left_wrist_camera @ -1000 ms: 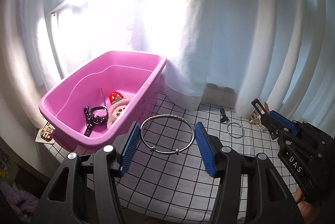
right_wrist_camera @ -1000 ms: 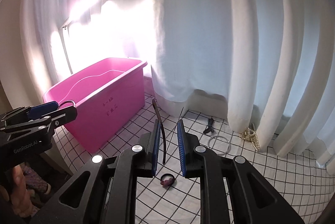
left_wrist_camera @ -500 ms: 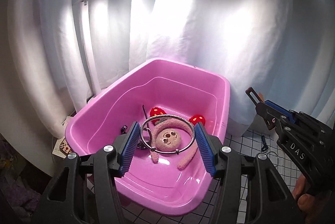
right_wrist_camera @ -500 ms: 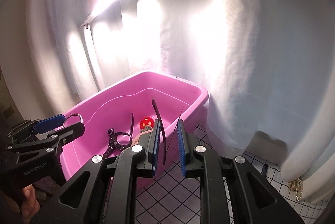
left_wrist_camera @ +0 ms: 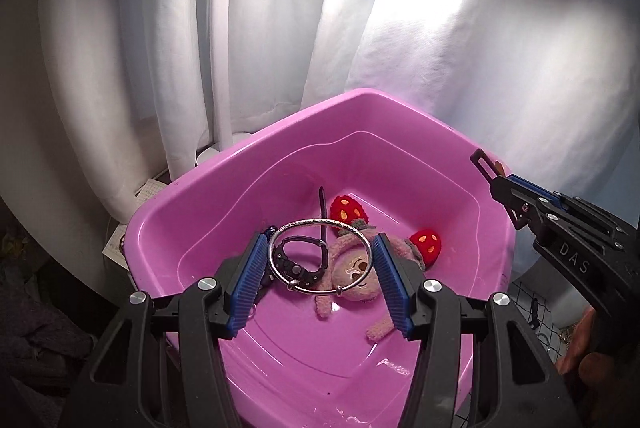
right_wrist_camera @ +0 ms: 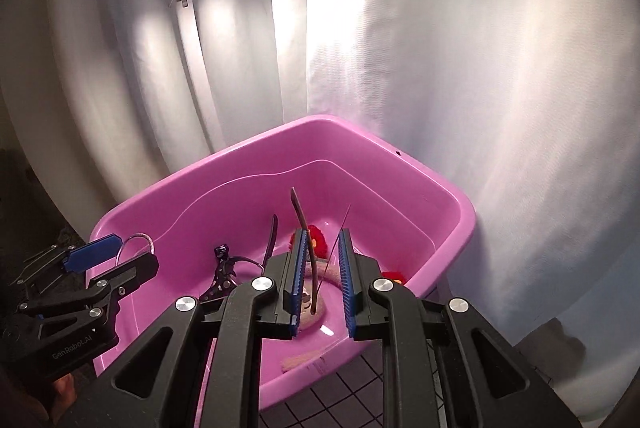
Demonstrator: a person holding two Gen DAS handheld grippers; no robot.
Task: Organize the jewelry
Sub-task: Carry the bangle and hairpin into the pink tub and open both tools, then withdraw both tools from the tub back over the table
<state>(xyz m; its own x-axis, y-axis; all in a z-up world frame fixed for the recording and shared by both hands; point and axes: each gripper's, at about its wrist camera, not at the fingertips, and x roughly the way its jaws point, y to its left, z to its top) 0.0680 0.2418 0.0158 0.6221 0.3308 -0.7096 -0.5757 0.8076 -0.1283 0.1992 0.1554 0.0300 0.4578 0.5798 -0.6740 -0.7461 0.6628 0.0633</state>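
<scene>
Both carries moved from the gridded counter to over the pink tub point(left_wrist_camera: 460, 148): my left fingers point(left_wrist_camera: 322, 270) half-open, clamping the silver bangle point(left_wrist_camera: 320, 256); my right fingers point(right_wrist_camera: 322, 282) near-closed, pinching a thin dark strip point(right_wrist_camera: 308, 248); both ready to drop.

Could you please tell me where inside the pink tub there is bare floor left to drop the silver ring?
The pink tub has bare floor along its far wall and near corner. It is crowded mid-floor, around the plush toy, red mushrooms and black strap beneath the silver ring.
</scene>
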